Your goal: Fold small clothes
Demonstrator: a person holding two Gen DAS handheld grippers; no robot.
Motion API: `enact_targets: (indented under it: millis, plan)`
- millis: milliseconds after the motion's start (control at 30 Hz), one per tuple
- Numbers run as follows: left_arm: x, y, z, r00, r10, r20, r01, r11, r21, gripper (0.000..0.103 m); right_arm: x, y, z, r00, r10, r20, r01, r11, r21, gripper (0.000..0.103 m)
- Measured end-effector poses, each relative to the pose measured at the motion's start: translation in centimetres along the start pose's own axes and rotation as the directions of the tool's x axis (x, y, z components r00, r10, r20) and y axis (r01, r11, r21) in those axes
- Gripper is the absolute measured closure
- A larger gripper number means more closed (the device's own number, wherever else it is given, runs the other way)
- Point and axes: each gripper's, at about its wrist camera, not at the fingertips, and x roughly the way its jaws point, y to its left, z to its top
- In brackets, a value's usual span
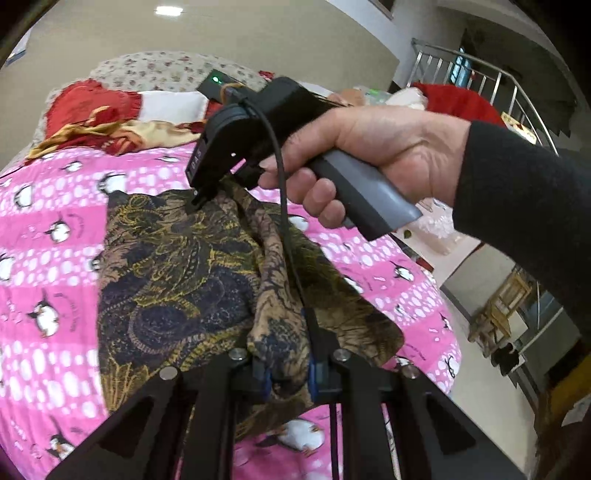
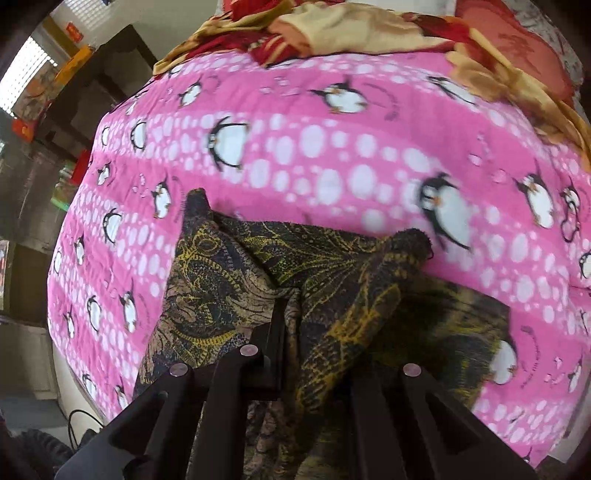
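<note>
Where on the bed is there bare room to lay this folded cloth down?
Bare pink penguin blanket lies between the patterned cloth and the red-gold bedding, and left of the cloth. It is crowded by the left claw and right claw, both gripping it.

garment [image 1: 177,266]: dark navy-black ground, paisley swirls in mustard yellow and tan-brown – same print in the right wrist view [image 2: 221,280]
bedspread [image 1: 44,236]: hot pink, rows of white oval dots, black-and-white penguins with orange beaks
blanket [image 1: 110,129]: red and gold-beige, large floral shapes
pillow [image 1: 159,70]: cream, small red-brown flower print
left gripper [image 1: 290,373]: black frame, blue pads, silver bolt heads
right gripper [image 1: 201,197]: black body, grey handle, green LED lit
sleeve [image 1: 524,206]: dark charcoal – plain
railing [image 1: 491,85]: bare silver metal
</note>
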Motion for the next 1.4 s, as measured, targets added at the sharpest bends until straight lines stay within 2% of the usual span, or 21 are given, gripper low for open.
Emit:
enact_targets:
  millis: [467,800,933,1000,1067,1133,1233,1333,1400]
  plan:
    - [5.8,-6.2,0.8,0.994,-0.077,-0.075,0.080,0.996,0.039,0.090,-2.1,-6.6,-2.5,0.999,-0.045,0.001,0.045,0.998,-0.049,0.090]
    - [8.7,-7.6,-0.8,0.989,-0.063,-0.133,0.070,0.996,0.050,0.090,-1.1,-9.7,-4.5,0.999,-0.016,0.030,0.017,1.000,-0.025,0.090]
    - [9.2,-7.6,-1.0,0.988,-0.059,-0.145,0.068,0.996,0.057,0.090,-0.7,-10.1,-5.0,0.997,-0.033,0.070,0.035,0.999,-0.030,0.078]
    - [9.4,-7.7,-1.0,0.987,-0.062,-0.151,0.071,0.996,0.053,0.089,-0.7,-10.6,-5.3,0.995,-0.041,0.090,0.043,0.999,-0.021,0.067]
    - [9.6,-7.9,-1.2,0.986,-0.063,-0.157,0.073,0.996,0.060,0.089,-0.7,-11.1,-5.6,0.994,-0.035,0.103,0.034,0.999,0.003,0.063]
    - [9.6,-8.0,-1.4,0.984,-0.072,-0.161,0.084,0.995,0.063,0.085,-0.8,-11.7,-6.1,0.993,-0.017,0.117,0.012,0.999,0.048,0.063]
    - [8.0,-7.9,-1.5,0.980,-0.104,-0.170,0.115,0.992,0.058,0.078,-2.3,-11.7,-6.8,0.989,-0.043,0.139,0.031,0.996,0.086,0.063]
    - [4.4,-7.2,-2.0,0.972,-0.156,-0.175,0.170,0.983,0.070,0.062,-6.3,-10.6,-8.4,0.968,-0.103,0.227,0.086,0.993,0.086,0.063]
    - [1.4,-6.3,-2.2,0.975,-0.159,-0.152,0.176,0.979,0.105,0.051,-9.2,-9.7,-10.1,0.948,-0.136,0.288,0.117,0.990,0.082,0.063]
